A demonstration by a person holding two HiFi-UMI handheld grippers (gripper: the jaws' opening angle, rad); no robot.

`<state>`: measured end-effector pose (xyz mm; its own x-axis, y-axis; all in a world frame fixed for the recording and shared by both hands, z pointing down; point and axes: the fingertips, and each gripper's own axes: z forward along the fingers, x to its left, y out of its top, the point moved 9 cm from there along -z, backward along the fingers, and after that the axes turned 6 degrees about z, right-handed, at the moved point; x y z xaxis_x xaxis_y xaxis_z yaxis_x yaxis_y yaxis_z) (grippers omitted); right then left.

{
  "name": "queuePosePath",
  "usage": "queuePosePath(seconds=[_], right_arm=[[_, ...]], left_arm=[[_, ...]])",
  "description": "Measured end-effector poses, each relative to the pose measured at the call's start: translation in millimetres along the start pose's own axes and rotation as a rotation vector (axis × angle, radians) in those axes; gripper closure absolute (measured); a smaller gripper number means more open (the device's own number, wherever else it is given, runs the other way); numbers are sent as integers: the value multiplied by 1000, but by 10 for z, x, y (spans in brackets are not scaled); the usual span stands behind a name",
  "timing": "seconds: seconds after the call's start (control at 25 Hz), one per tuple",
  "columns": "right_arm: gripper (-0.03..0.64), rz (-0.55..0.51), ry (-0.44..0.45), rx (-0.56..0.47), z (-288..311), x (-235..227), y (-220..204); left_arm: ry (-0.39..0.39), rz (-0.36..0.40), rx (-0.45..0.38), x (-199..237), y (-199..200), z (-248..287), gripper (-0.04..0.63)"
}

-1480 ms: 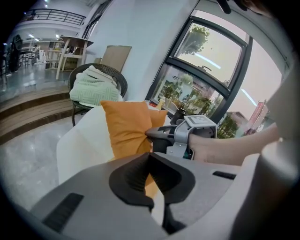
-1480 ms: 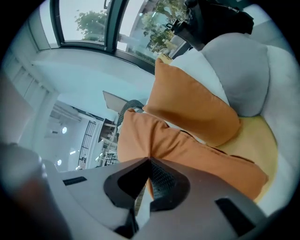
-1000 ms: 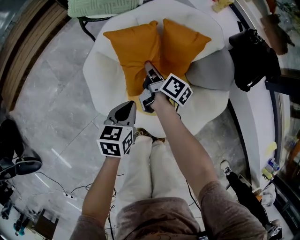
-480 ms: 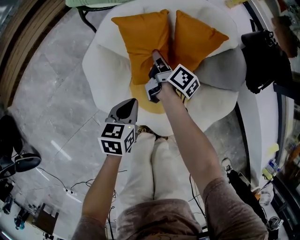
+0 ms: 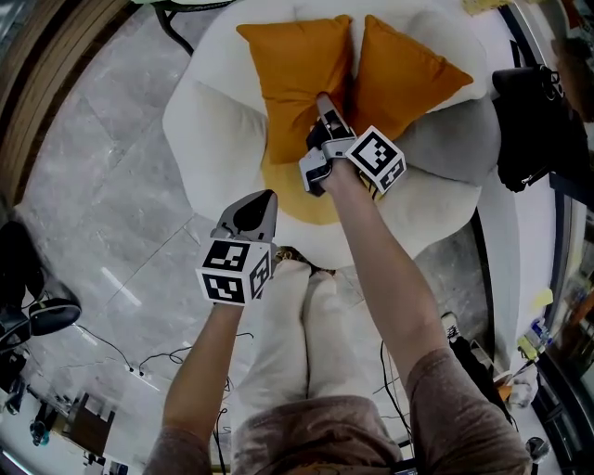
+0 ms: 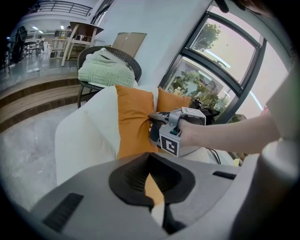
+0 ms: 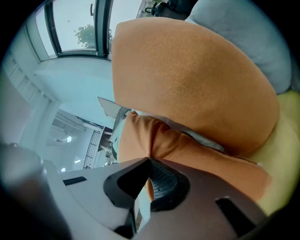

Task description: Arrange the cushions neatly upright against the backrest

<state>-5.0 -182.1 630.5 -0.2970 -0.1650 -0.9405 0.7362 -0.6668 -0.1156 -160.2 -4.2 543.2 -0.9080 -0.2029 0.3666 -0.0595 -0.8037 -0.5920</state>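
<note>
Nearest, at lower centre of the head view, the left hand-held gripper [image 5: 266,195] hangs over the front edge of the white chair [image 5: 209,121], jaws together and empty. Beyond it the right hand-held gripper [image 5: 324,98], jaws also together, has its tip pushed into the lower inner edge of the left orange cushion [image 5: 295,74], at the seam where this meets the right orange cushion [image 5: 406,74]. Both cushions lean against the backrest [image 5: 408,11] at the top of the frame, tilted apart in a shallow V.

To do the step well, the push should probably stay low and run straight back, seating the bottom edge so that the cushion stands instead of sliding forward.

Count: two orange cushions, one grey cushion [image 5: 444,153], one yellow seat pad [image 5: 297,195], two hand-held grippers.
</note>
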Motion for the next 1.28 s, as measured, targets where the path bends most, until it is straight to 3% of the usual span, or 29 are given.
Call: queuePosePath(seconds=[0.16,0.4,1.0,1.16,1.28], right_arm=[[595,-10,-73,-17,-25,-132,43],[575,-19,-92,-14,-7,-131,86],[567,29,-52,29,-313,173,117],[568,-20,-50,55,-455,326,164],[593,-133,-56,82,-632,518,189]], left_arm=[[-6,-8,8,-2,-38,15,591],[-15,-2,19,-84,-43,72,591],[-19,15,-6,-345,258,-59,591],[-21,28,-26,-463,397,-126,591],[-22,32,-40,-553,496,-220,591]])
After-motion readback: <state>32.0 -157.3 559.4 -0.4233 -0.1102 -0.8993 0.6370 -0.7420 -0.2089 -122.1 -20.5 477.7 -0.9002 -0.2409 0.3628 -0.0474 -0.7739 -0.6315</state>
